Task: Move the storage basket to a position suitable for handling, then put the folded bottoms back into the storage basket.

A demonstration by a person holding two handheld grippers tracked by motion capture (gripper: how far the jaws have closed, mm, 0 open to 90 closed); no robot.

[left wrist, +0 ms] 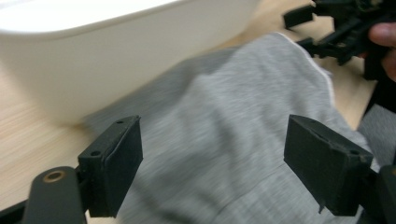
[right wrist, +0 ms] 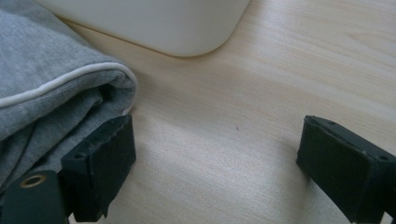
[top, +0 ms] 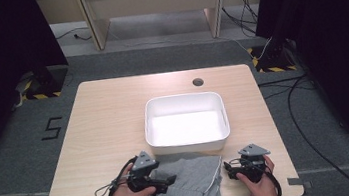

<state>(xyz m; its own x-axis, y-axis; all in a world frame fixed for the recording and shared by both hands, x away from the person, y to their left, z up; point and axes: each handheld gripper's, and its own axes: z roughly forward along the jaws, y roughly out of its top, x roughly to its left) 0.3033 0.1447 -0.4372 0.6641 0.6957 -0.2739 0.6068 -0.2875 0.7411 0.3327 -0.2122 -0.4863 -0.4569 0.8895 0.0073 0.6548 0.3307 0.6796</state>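
A pale wooden bench (top: pixel 110 121) stands on grey carpet, with dark curtains to either side and cables trailing across the floor behind; on it sits a white tub (top: pixel 183 99), empty as far as the high view shows, and just in front of the tub, at the near edge of the bench, lies a folded grey garment (top: pixel 193 181) with a thin white trim; part of it seems to reach over that edge. The left gripper (top: pixel 168 181) hangs over the garment's left part with its jaws wide apart and nothing between them; the right gripper (top: pixel 227 166) is just beside the garment's right fold, jaws equally wide, one jaw close against the cloth, the other over bare wood.

The work looks to be lifting the garment into the tub, and the risks follow from that; if either gripper closes on the top layer alone, the fold would likely open and the cloth sag; the right gripper, set so far off the fold, may pinch little more than the trim; and since the tub's wall rises right behind the garment, a low lift could drag cloth against it and push the tub away.
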